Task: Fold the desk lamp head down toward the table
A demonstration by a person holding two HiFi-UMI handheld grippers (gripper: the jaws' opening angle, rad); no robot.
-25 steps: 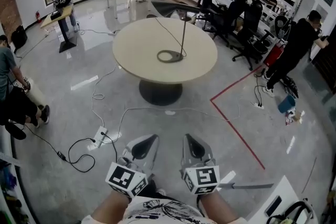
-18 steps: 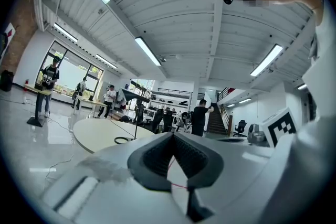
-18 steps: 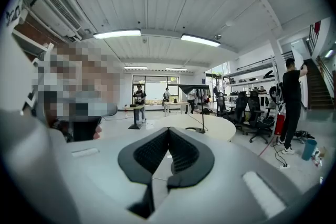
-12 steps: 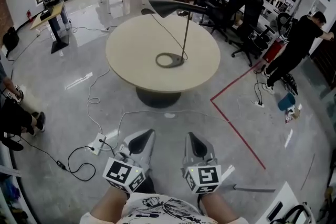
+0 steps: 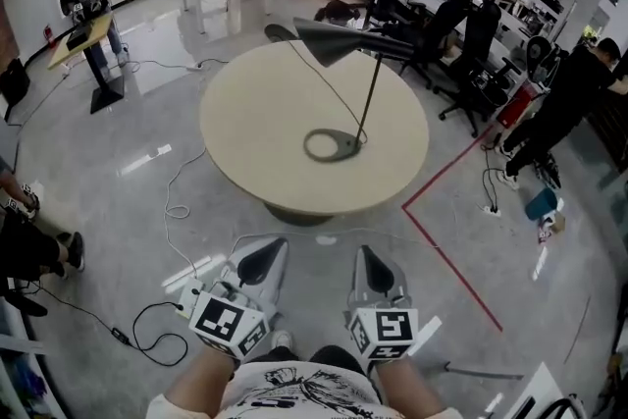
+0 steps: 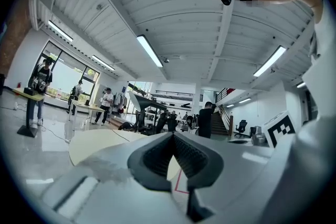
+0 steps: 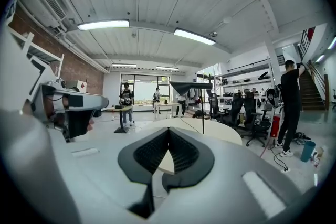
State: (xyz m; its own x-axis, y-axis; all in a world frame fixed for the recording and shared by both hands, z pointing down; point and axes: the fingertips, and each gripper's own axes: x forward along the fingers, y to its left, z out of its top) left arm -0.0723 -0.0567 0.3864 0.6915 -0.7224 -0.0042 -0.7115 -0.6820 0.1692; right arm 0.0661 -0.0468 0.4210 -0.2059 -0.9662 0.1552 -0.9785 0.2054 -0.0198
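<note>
The left gripper (image 5: 262,260) is held low over the floor, jaws pressed together on nothing. Ahead, on the round table (image 5: 250,128), the black desk lamp (image 5: 370,95) stands upright, head raised, untouched. The right gripper (image 5: 374,268) is likewise closed and empty.

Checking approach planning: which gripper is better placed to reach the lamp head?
Right, probably. The right gripper lines up with the lamp's stem, and the lamp head sits just above its jaws in its own view. The left gripper sits further left. Both are shut, empty and short of the table.
</note>
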